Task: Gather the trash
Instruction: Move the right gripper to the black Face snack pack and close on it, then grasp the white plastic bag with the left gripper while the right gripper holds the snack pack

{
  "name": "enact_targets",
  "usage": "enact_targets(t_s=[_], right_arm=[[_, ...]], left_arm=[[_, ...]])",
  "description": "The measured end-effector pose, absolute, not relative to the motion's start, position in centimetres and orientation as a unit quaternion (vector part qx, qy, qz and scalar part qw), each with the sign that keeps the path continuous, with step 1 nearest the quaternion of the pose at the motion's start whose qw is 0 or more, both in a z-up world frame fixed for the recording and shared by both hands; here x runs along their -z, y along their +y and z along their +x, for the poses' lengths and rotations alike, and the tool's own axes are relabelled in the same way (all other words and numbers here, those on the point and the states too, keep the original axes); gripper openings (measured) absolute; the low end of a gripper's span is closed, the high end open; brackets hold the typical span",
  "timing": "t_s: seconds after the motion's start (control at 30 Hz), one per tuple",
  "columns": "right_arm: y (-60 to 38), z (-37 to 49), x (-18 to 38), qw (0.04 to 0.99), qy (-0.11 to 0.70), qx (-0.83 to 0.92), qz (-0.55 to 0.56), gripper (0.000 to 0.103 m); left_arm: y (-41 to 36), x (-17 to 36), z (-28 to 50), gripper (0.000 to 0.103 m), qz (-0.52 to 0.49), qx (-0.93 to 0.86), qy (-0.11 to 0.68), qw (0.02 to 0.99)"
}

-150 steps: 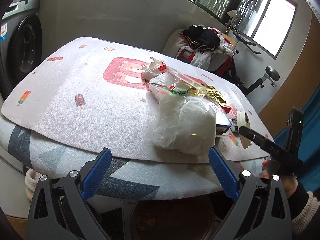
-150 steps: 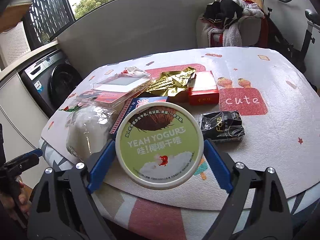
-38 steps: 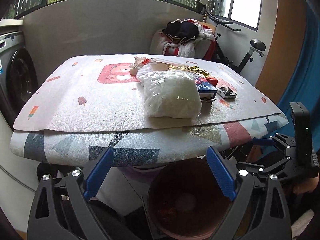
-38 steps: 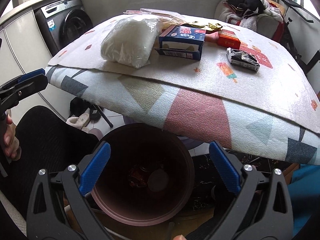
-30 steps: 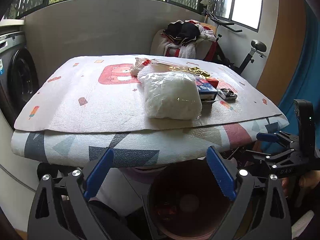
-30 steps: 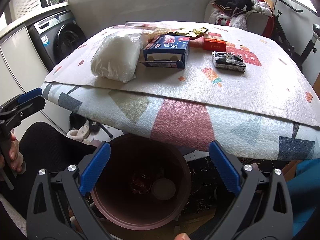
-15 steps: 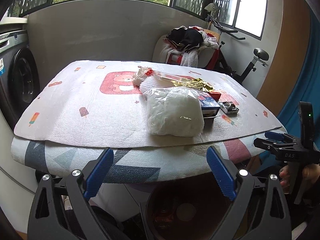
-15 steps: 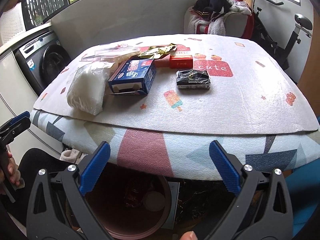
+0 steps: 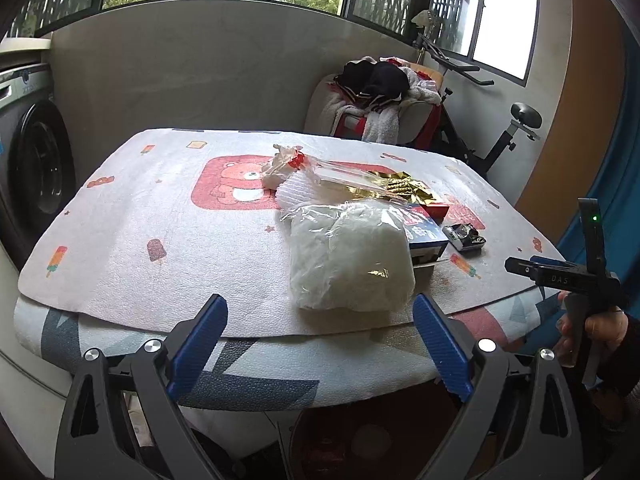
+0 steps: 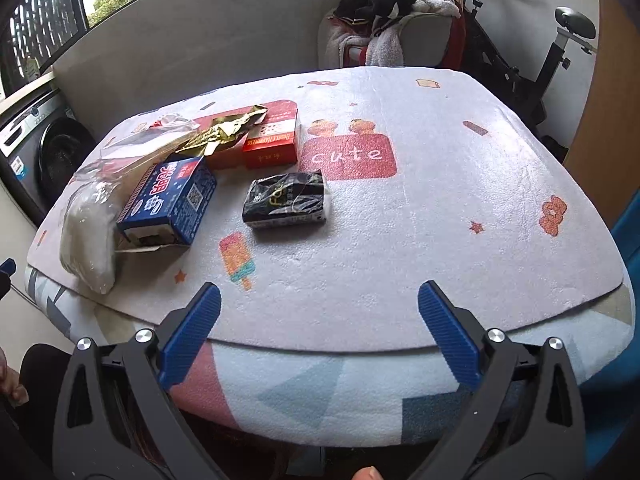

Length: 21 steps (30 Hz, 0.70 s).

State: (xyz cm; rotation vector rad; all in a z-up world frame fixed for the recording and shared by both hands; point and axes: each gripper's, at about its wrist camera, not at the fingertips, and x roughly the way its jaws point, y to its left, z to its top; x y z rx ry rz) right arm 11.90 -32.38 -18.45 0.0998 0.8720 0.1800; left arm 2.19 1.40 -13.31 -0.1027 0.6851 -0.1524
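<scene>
Left gripper jaws spread, empty, at the desk edge; white plastic bag just ahead of them. Right gripper jaws likewise spread, empty; blue carton and black wrapper lie ahead, left of centre; washing machine far left, exercise bike far right.

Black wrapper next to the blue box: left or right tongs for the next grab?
Right, probably. The right tongs are open and empty, and the black wrapper lies ahead of them across bare mat. The left tongs, also open, face the white plastic bag, which stands between them and the wrapper.
</scene>
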Motion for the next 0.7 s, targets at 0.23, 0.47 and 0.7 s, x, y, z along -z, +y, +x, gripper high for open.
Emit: enact_targets(t_s=[0.23, 0.47, 0.7], right_arm=[[-29.2, 17.4, 19.0, 0.889, 0.447, -0.099, 0.017, 0.097], [-27.7, 21.1, 20.5, 0.88, 0.467, -0.085, 0.017, 0.084], [-27.3, 20.6, 20.6, 0.883, 0.456, -0.106, 0.014, 0.064]], left_arm=[[0.3, 13.7, 4.1, 0.091, -0.045, 0.08, 0.34, 0.936], [-0.6, 13.9, 5.6, 0.092, -0.042, 0.087, 0.344, 0.934], [-2.1, 14.2, 7.6, 0.096, -0.038, 0.099, 0.35, 0.931]])
